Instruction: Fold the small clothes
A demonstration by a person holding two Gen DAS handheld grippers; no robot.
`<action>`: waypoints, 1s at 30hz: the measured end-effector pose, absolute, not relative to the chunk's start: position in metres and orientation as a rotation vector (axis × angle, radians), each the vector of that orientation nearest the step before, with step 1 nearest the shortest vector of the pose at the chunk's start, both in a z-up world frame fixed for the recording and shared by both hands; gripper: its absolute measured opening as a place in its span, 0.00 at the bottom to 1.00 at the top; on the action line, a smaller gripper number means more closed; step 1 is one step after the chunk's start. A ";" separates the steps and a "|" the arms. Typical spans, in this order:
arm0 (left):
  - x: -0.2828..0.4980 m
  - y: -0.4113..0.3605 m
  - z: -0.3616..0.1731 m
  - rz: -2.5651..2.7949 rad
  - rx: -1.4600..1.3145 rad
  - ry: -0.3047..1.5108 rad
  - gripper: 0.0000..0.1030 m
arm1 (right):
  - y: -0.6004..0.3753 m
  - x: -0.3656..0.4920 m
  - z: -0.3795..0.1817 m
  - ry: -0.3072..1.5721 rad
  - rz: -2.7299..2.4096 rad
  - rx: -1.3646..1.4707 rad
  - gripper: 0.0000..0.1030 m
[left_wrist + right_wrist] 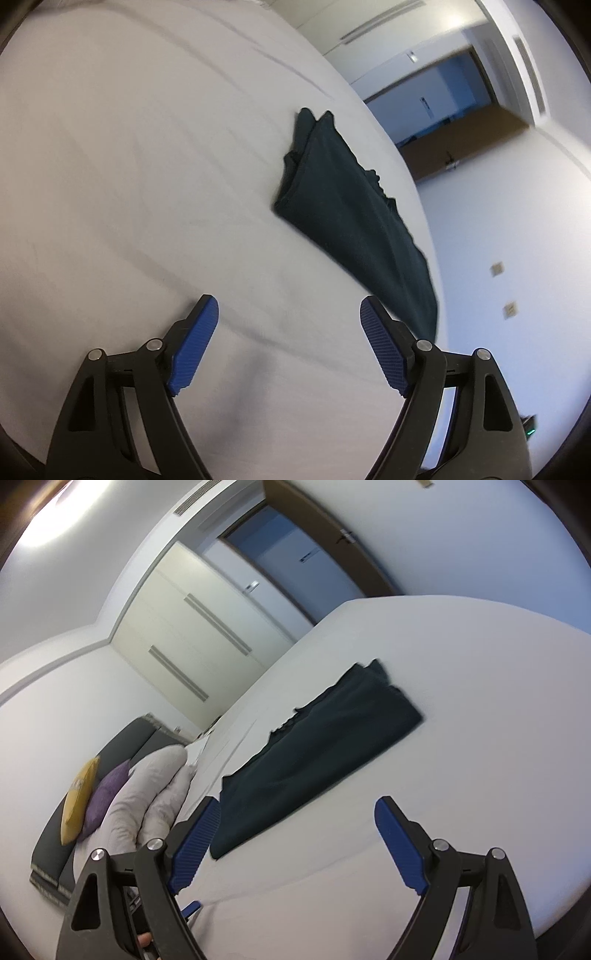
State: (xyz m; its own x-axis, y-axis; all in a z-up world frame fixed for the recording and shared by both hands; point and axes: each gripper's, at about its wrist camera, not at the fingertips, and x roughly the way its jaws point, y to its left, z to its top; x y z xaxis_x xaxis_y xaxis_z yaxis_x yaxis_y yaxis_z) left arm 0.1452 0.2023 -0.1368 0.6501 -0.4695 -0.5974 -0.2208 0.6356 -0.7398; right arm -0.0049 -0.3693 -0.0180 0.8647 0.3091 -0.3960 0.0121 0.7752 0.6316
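Observation:
A dark green garment (347,214) lies folded into a long strip on the white bed sheet (129,166). In the left wrist view it sits ahead and to the right of my left gripper (290,310), which is open and empty above the sheet. In the right wrist view the same garment (314,753) lies ahead, its near end close to the left blue fingertip (207,812). My right gripper (295,808) is open and empty, held over the sheet (461,701).
Grey, purple and yellow pillows (122,805) lie against a dark headboard at the left in the right wrist view. A wardrobe (192,642) and a doorway (295,565) stand beyond the bed. The bed edge (417,184) runs just right of the garment.

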 end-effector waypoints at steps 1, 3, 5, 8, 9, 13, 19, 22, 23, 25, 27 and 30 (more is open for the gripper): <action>0.146 0.204 -0.138 -0.165 -0.923 0.877 0.77 | -0.364 -0.003 -0.019 0.519 0.186 0.667 0.86; 0.153 0.206 -0.140 -0.172 -0.971 0.867 0.77 | -0.358 0.002 -0.022 0.535 0.209 0.667 0.85; 0.165 0.204 -0.142 -0.175 -1.000 0.867 0.77 | -0.352 0.006 -0.026 0.551 0.231 0.660 0.85; 0.198 0.199 -0.146 -0.175 -1.000 0.929 0.77 | -0.351 0.014 -0.034 0.573 0.240 0.670 0.85; 0.213 0.198 -0.148 -0.167 -0.992 0.955 0.77 | -0.350 0.016 -0.036 0.581 0.242 0.677 0.85; 0.245 0.206 -0.156 -0.166 -1.059 0.987 0.77 | -0.348 0.029 -0.044 0.602 0.247 0.688 0.85; 0.267 0.204 -0.161 -0.118 -1.111 1.023 0.77 | -0.339 0.042 -0.060 0.645 0.259 0.695 0.85; 0.280 0.202 -0.165 -0.113 -1.115 1.040 0.77 | -0.337 0.043 -0.065 0.658 0.265 0.701 0.85; 0.286 0.201 -0.165 -0.115 -1.124 1.051 0.77 | -0.337 0.043 -0.066 0.661 0.266 0.702 0.84; 0.296 0.199 -0.170 -0.125 -1.140 1.073 0.76 | -0.337 0.042 -0.067 0.660 0.266 0.702 0.84; 0.304 0.199 -0.174 -0.149 -1.174 1.083 0.75 | -0.337 0.041 -0.067 0.658 0.266 0.709 0.84; 0.305 0.201 -0.179 -0.197 -1.265 1.075 0.75 | -0.338 0.041 -0.067 0.656 0.265 0.712 0.84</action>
State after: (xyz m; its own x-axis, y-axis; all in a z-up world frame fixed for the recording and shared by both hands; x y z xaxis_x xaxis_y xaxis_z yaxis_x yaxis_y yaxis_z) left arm 0.3051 0.2012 -0.1792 0.5292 -0.6531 -0.5416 -0.4181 0.3547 -0.8363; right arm 0.0406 -0.3376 -0.0671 0.7699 0.4373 -0.4647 -0.0082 0.7349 0.6781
